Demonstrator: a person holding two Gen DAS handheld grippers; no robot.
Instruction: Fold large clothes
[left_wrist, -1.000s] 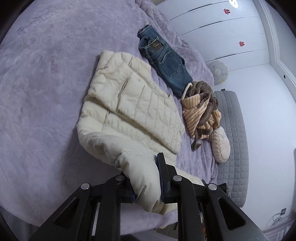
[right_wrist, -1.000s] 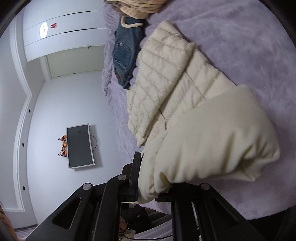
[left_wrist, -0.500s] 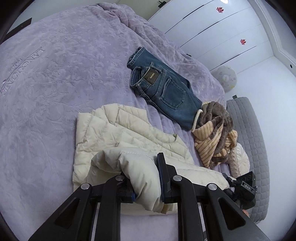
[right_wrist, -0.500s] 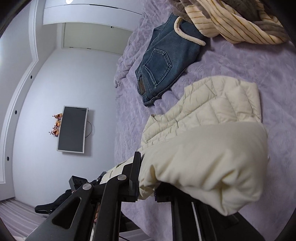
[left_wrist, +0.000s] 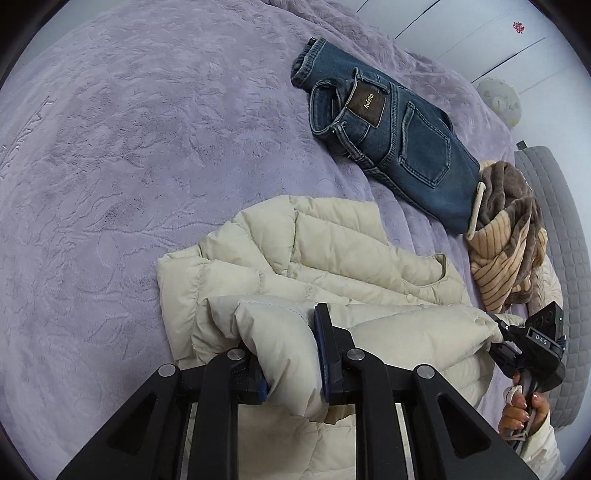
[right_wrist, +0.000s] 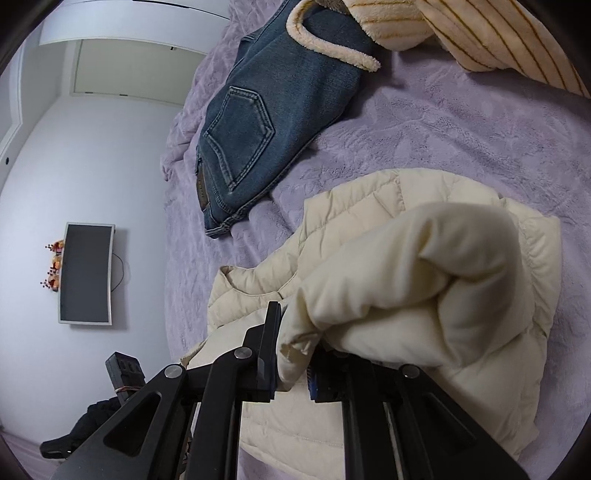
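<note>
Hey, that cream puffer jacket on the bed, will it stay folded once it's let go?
Probably not fully. The jacket looks puffy and soft, bulging round the left gripper, whose jaws are opening, so it may spring back. Its smooth shell seems slippery, though the plush blanket should hold it.

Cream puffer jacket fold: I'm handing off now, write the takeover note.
Left tongs: hold a bunched edge of the cream puffer jacket, jaws opening, fabric between them.
Right tongs: shut on the jacket's other edge.
Layout: jacket on the purple bedspread; folded jeans and a striped plush garment lie beyond it.
Done: held edge brought over the jacket's far part.
Left: lay it flat, release, check the fold, then the plush garment.
</note>
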